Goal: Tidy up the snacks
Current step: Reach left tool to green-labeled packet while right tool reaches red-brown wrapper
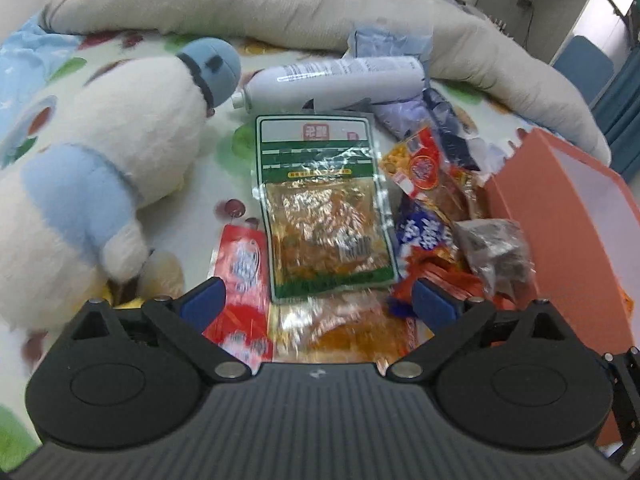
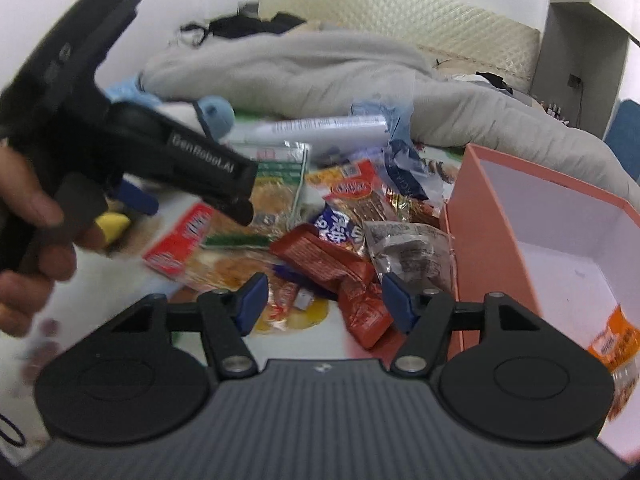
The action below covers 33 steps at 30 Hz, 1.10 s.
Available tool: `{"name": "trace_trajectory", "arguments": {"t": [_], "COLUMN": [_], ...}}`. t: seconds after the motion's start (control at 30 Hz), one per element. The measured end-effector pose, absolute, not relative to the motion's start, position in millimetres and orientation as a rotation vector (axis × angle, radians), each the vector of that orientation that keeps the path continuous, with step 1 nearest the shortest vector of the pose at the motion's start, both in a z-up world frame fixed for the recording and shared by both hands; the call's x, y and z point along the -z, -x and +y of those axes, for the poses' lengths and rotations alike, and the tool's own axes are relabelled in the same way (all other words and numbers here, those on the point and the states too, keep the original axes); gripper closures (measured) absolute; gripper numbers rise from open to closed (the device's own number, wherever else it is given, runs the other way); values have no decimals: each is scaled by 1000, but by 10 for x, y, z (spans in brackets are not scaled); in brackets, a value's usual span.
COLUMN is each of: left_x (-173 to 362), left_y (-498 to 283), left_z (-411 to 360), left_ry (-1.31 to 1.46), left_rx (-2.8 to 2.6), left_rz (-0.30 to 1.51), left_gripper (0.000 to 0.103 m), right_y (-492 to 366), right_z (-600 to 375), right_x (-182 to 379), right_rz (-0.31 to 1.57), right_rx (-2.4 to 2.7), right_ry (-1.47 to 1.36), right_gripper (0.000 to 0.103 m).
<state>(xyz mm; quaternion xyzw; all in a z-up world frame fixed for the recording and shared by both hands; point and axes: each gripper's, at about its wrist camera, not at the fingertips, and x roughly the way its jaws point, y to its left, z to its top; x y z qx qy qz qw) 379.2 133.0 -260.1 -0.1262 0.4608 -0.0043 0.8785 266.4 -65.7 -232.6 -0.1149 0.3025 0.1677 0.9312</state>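
Left tool (image 1: 316, 300) wide open over green packet (image 1: 320, 208); right tool (image 2: 324, 300) open above red wrapper (image 2: 352, 288), not gripping. Snack pile on bed, orange box (image 2: 560, 208) right.

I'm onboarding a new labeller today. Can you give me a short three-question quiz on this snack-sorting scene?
1. True or false: the orange cardboard box already holds an orange snack packet.
2. Which lies beside the white-and-blue plush toy? A) white spray can B) glass jar C) ceramic mug
3. Fill in: the left gripper hangs open above the ____-bordered clear snack pouch.

Key: 1 true; 2 A; 3 green.
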Motion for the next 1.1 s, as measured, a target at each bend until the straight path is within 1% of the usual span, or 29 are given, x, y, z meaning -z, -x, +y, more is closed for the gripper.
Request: {"name": "trace_trajectory", "arguments": {"t": [0.2,0.37,0.47,0.63,0.77,0.9,1.1], "left_x": [2758,2845,2912,2965,2988,3003,2953], "left_y": [-4156,-4369,-4507,-4610,-4588,-4553,-4471], "left_z": [1299,1232,1192,1059,1007,1004,1021], "left_ry": [274,286,299,198,143,117,105], "left_rx": [9,-12,5,-25,-28,-18,-12], "left_rz": [976,991,1023,1042,1034,1022,1000], "left_gripper": [2,2,2,2,2,4,15], "right_y": [-2926,-3095,-3135,-3228,-3245,-3253,-3215], "right_z": [-538,-518,-465,-474,-461,-464,-469], "right_x": [2481,2592,2652,2710,2745,2735,2687], "right_rz": [598,623,610,653,652,650,649], "right_rx": [-357,-393,-394,-415,-419,-421,-418], "right_ry": [356,371,431,425,446,462,473], "right_gripper": [39,39,38,38,38,41,46]}}
